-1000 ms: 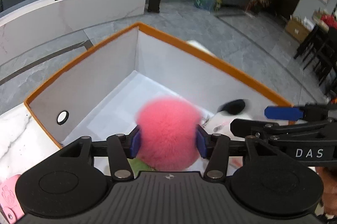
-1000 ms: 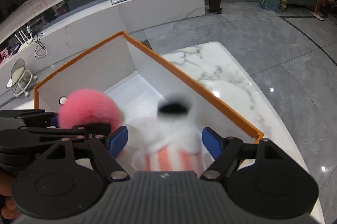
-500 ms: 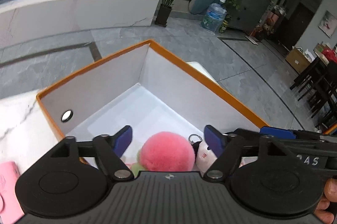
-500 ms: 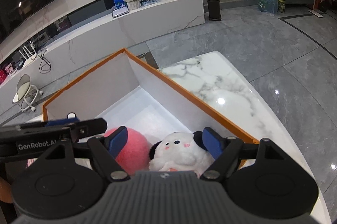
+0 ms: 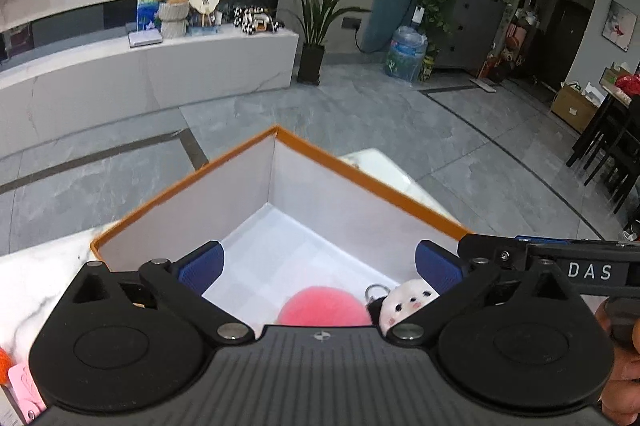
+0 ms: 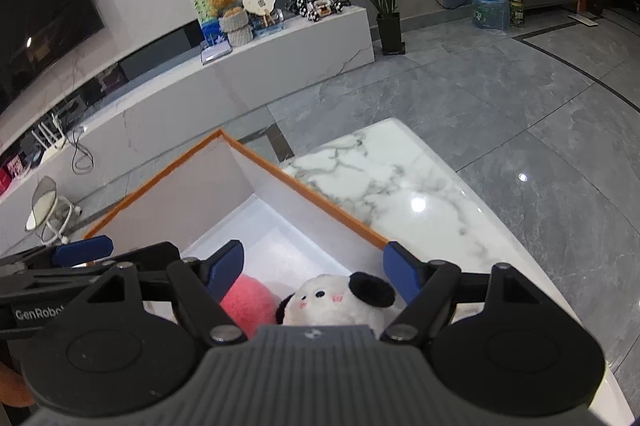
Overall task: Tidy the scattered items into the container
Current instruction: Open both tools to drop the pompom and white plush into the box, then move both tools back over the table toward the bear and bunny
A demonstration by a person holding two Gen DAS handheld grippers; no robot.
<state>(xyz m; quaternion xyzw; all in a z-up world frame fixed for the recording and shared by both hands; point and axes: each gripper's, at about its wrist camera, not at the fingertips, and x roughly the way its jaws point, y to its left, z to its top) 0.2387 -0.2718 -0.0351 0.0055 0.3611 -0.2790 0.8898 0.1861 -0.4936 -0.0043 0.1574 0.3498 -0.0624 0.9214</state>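
An orange-rimmed white box (image 5: 340, 169) stands on the marble table; it also shows in the right wrist view (image 6: 320, 201). Inside it lie a pink fluffy ball (image 5: 324, 310) and a white panda plush (image 5: 406, 302) with a key ring. They show in the right wrist view too, the ball (image 6: 248, 300) left of the panda (image 6: 336, 300). My left gripper (image 5: 318, 264) is open and empty above the box. My right gripper (image 6: 314, 268) is open and empty above the panda.
A pink item (image 5: 24, 390) and something orange (image 5: 3, 366) lie on the table at the left gripper's lower left. The marble table (image 6: 420, 185) extends right of the box. Grey floor and a white bench lie beyond.
My left gripper opened and let the pink ball fall into the box. The panda dropped from the open right gripper beside it. Both grippers have lifted up and back.
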